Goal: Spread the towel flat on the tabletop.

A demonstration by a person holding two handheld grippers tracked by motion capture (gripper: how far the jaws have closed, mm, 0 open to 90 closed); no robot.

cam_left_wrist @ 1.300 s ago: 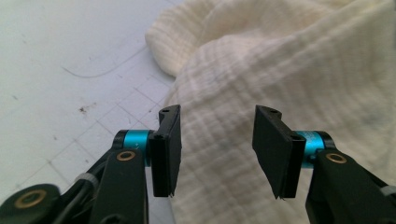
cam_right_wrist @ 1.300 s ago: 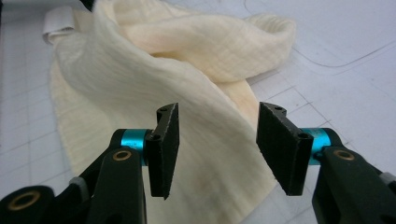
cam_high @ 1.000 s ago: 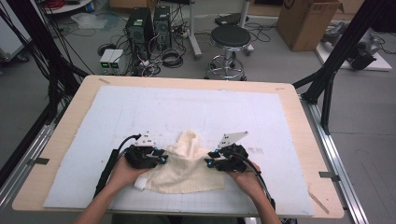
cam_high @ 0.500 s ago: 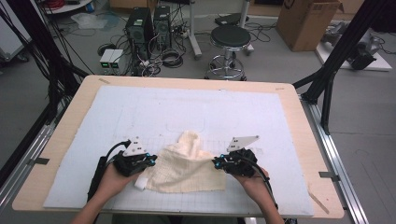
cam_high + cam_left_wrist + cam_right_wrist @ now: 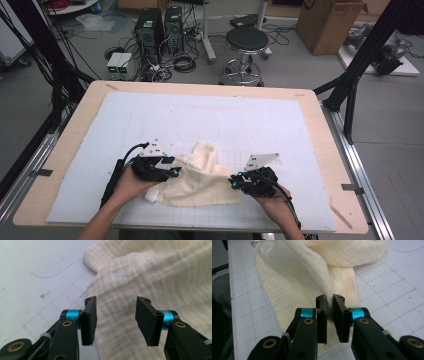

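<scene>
Cream cloth (image 5: 200, 177) rumpled on white mat (image 5: 280, 125), left gripper (image 5: 116, 315) spread wide above it, right gripper (image 5: 330, 312) pinched a fold.

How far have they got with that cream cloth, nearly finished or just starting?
Early on, I'd say. The cream cloth lies rumpled near the front of the white mat, not flat or folded. The right gripper has pinched a fold of it between nearly closed jaws. The left gripper sits open over the other side, gripping nothing. Grabbing there, then spreading or folding, looks left to do.
</scene>
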